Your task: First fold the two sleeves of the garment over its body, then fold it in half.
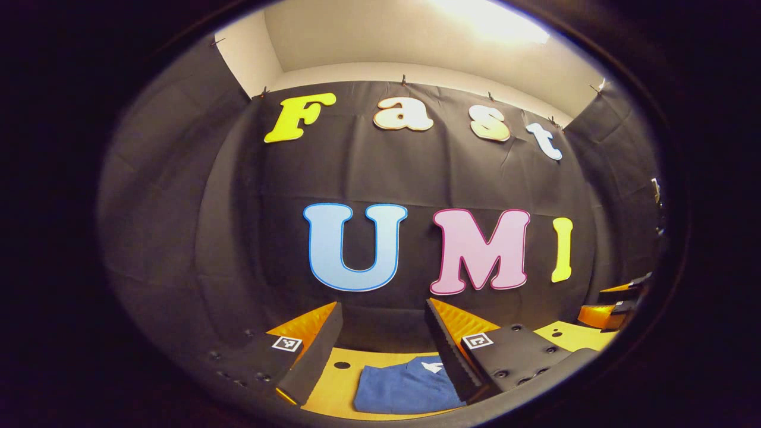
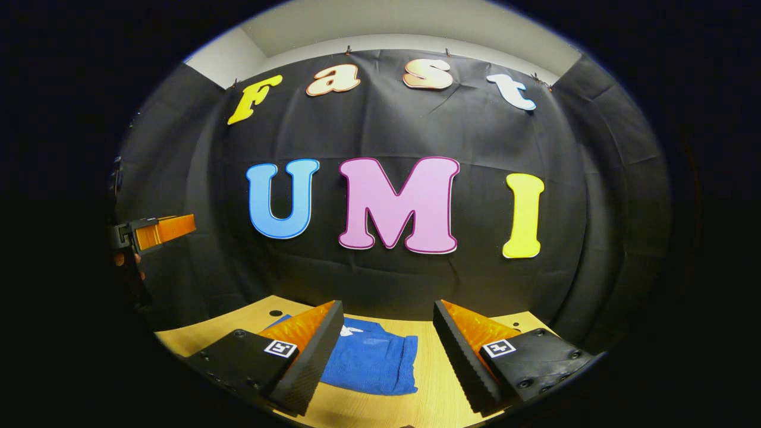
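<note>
Left tool [image 1: 383,348] fingers spread apart, empty, raised level above the light wooden bench [image 1: 333,389]. Right tool [image 2: 386,351] likewise apart, empty, held level. Folded blue cloth garment [image 2: 371,362] lies flat on the bench below both, touching neither.

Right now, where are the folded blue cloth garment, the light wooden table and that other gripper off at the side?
Folded blue cloth garment [image 2: 374,359]: right gripper view, middle of its top layer.
Light wooden table [image 2: 434,386]: right gripper view, bare top beside the garment.
Left gripper [image 2: 169,229]: right gripper view, far left, on its finger.
</note>
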`<state>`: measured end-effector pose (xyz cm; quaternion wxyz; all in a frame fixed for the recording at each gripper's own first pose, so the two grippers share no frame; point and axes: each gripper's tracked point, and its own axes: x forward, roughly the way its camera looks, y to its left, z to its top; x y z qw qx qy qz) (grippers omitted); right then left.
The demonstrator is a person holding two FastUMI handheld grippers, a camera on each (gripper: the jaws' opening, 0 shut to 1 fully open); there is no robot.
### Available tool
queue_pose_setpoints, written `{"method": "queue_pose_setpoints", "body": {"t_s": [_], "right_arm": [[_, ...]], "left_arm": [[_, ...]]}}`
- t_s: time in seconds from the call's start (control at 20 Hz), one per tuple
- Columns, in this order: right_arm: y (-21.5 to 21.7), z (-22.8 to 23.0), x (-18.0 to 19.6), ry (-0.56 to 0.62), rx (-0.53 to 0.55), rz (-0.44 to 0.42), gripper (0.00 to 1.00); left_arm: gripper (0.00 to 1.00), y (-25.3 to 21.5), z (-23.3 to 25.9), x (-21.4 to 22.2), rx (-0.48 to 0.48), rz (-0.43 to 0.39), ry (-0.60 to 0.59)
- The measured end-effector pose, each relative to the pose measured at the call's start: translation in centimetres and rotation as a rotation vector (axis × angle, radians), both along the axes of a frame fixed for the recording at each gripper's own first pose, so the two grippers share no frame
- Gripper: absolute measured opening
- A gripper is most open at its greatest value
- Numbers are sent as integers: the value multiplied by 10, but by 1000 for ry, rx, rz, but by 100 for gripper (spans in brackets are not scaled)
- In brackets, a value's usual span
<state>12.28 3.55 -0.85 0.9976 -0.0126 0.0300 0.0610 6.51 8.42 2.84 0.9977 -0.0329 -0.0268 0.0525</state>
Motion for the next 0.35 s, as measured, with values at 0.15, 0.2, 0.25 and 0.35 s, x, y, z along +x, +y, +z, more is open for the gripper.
{"method": "queue_pose_setpoints", "body": {"t_s": [0.15,0.2,0.25,0.35], "right_arm": [[6,14,0,-34,24,1,96],[8,17,-2,-42,18,6,96],[13,18,-3,-45,12,14,96],[17,11,-5,-26,5,22,96]], "left_arm": [[82,6,5,-7,-8,11,-11],[80,9,6,-10,5,19,-14],[80,11,8,-12,15,25,-16],[79,13,9,-17,19,28,-17]]}}
